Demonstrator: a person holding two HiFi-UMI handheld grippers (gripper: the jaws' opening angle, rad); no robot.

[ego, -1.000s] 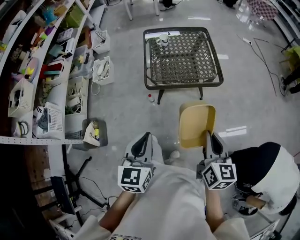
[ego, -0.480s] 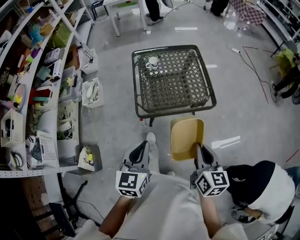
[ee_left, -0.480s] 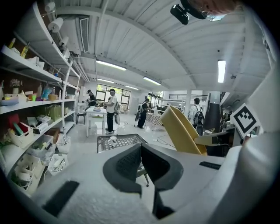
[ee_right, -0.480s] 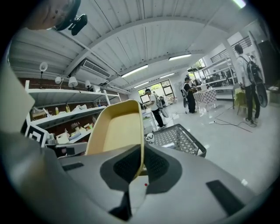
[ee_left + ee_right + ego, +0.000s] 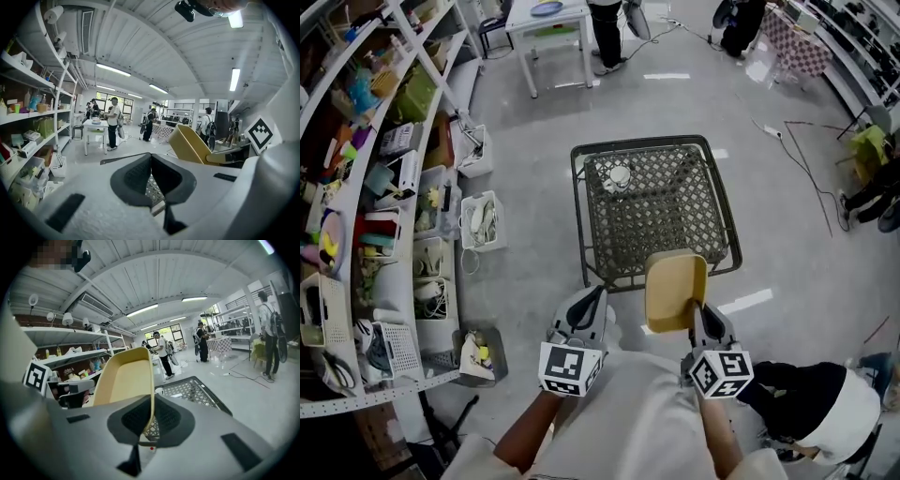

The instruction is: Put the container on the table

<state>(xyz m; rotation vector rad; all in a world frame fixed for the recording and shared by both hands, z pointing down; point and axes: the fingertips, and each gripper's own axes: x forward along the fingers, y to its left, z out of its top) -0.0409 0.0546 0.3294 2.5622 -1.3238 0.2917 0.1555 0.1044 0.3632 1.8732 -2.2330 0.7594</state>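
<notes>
**A:** At the near edge of the bench (image 5: 578, 211), the yellow container (image 5: 675, 289) is held on end by the right tongs (image 5: 698, 317), which pinch one thin wall of it; the left tongs (image 5: 589, 305) are pressed together on nothing.

**B:** That hold worries me; only the rim sits between the pads, so I judge a quick swing could make it pivot or slip out; lowering it too early would knock it on the bench's raised frame.

**A:** Agreed; the top is open lattice, so a tilted landing might rock.

**B:** What else is about?

**A:** A white cup (image 5: 620, 177) stands towards the far left corner, well apart from the container; crowded shelving (image 5: 384, 187) runs along the left; a cable (image 5: 811, 164) trails on the floor to the right; nothing lies between container and bench.
</notes>
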